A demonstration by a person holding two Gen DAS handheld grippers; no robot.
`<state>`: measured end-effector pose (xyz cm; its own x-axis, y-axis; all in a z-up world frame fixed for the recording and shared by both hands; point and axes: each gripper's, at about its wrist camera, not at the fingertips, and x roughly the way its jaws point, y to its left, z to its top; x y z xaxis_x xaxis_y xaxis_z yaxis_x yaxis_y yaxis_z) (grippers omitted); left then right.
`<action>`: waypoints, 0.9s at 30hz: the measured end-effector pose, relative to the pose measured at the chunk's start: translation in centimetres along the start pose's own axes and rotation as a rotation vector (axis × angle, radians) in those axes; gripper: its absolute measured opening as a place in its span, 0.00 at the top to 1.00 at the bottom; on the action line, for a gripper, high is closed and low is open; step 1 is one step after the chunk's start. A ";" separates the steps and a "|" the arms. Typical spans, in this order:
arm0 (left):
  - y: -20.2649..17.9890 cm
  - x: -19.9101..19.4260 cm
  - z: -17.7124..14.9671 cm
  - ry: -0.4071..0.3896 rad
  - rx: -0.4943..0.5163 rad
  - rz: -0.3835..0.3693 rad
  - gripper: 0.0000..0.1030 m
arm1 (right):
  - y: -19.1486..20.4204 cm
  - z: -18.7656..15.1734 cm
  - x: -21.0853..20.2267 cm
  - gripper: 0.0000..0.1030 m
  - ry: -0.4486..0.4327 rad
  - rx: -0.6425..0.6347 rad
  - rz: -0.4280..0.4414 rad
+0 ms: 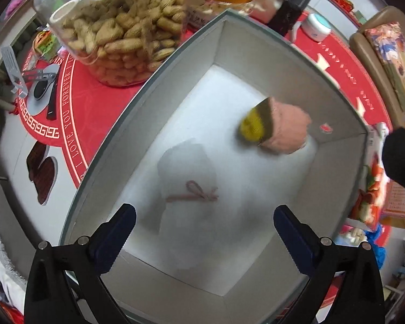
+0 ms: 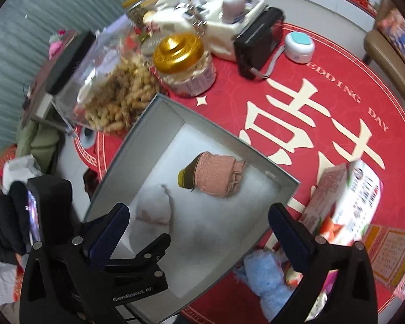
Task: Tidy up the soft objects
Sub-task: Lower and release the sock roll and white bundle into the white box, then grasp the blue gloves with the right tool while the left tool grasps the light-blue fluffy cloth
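Observation:
A grey box (image 1: 175, 54) with a white floor stands on the red table. In it lie a rolled pink knit piece with an olive-yellow end (image 1: 280, 127) and a white soft item with a pink bow (image 1: 189, 178). My left gripper (image 1: 205, 224) hovers open and empty over the white item. In the right wrist view, the box (image 2: 256, 148) holds the pink roll (image 2: 216, 175) and the white item (image 2: 154, 208). My right gripper (image 2: 199, 221) is open and empty above the box's near part. A light blue plush (image 2: 267, 278) lies on the table beside the box.
A bag of peanuts (image 1: 121, 32) and a gold-lidded jar (image 2: 181, 54) stand just behind the box. A printed carton (image 2: 345, 199) lies to its right. A black pouch (image 2: 256, 46) and a small white-teal case (image 2: 299, 46) sit farther back. The left gripper's body (image 2: 108, 270) is at lower left.

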<state>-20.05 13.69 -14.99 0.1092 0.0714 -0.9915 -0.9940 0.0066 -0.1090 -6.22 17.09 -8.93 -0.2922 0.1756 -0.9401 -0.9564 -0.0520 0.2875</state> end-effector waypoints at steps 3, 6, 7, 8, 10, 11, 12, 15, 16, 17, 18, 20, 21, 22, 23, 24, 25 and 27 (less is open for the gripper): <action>-0.9 -0.9 0.0 0.007 0.021 -0.044 0.00 | -0.9 -1.2 -2.0 0.00 -0.024 0.036 0.009; -2.8 -1.8 -0.6 0.009 0.085 -0.034 0.00 | -1.8 -2.9 -3.8 0.00 -0.040 0.055 0.004; -3.4 -2.0 -0.9 0.008 0.105 -0.022 0.00 | -2.4 -3.9 -4.7 0.00 -0.049 0.065 -0.001; -4.1 -2.3 -1.3 0.005 0.126 -0.005 0.00 | -2.8 -4.7 -5.4 0.00 -0.054 0.074 -0.005; -5.7 -2.7 -2.2 0.008 0.164 0.006 0.00 | -3.8 -6.2 -6.6 0.00 -0.061 0.092 -0.014; -6.5 -2.9 -2.6 0.012 0.176 0.003 0.00 | -4.5 -7.3 -7.4 0.00 -0.066 0.103 -0.023; -7.5 -3.2 -3.2 0.023 0.189 -0.006 0.00 | -5.2 -8.4 -8.3 0.00 -0.075 0.110 -0.035; -10.2 -3.9 -4.7 0.062 0.210 -0.046 0.00 | -7.3 -11.6 -10.6 0.00 -0.103 0.128 -0.083; -10.9 -4.1 -5.1 0.069 0.217 -0.054 0.00 | -7.9 -12.4 -11.2 0.00 -0.108 0.135 -0.096; -11.8 -4.1 -5.5 0.075 0.226 -0.061 0.00 | -8.9 -13.6 -12.0 0.00 -0.119 0.153 -0.116; -13.4 -3.9 -6.1 0.101 0.249 -0.072 0.00 | -10.1 -14.8 -12.7 0.00 -0.127 0.181 -0.136; -15.2 -2.9 -6.8 0.168 0.251 -0.115 0.00 | -12.5 -16.6 -13.8 0.00 -0.129 0.248 -0.179; -15.9 -2.1 -7.2 0.209 0.224 -0.140 0.00 | -13.4 -17.3 -14.3 0.00 -0.143 0.279 -0.187; -16.3 -1.4 -7.5 0.246 0.180 -0.155 0.00 | -14.6 -18.2 -14.8 0.00 -0.159 0.320 -0.185; -16.6 -0.7 -7.8 0.267 0.132 -0.163 0.00 | -15.9 -19.0 -15.1 0.00 -0.154 0.359 -0.183; -16.8 -0.2 -7.9 0.276 0.086 -0.171 0.00 | -17.3 -19.7 -15.0 0.00 -0.136 0.394 -0.198; -16.8 0.3 -7.9 0.274 0.043 -0.175 0.00 | -18.0 -20.1 -14.9 0.00 -0.124 0.415 -0.211; -16.8 1.2 -7.9 0.256 -0.055 -0.167 0.00 | -20.7 -21.5 -14.1 0.00 -0.084 0.493 -0.206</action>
<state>-3.19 5.82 -14.91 0.2746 -0.1796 -0.9446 -0.9615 -0.0577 -0.2685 17.64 -5.48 -5.54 -0.0788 0.2122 -0.9740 -0.8737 0.4558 0.1700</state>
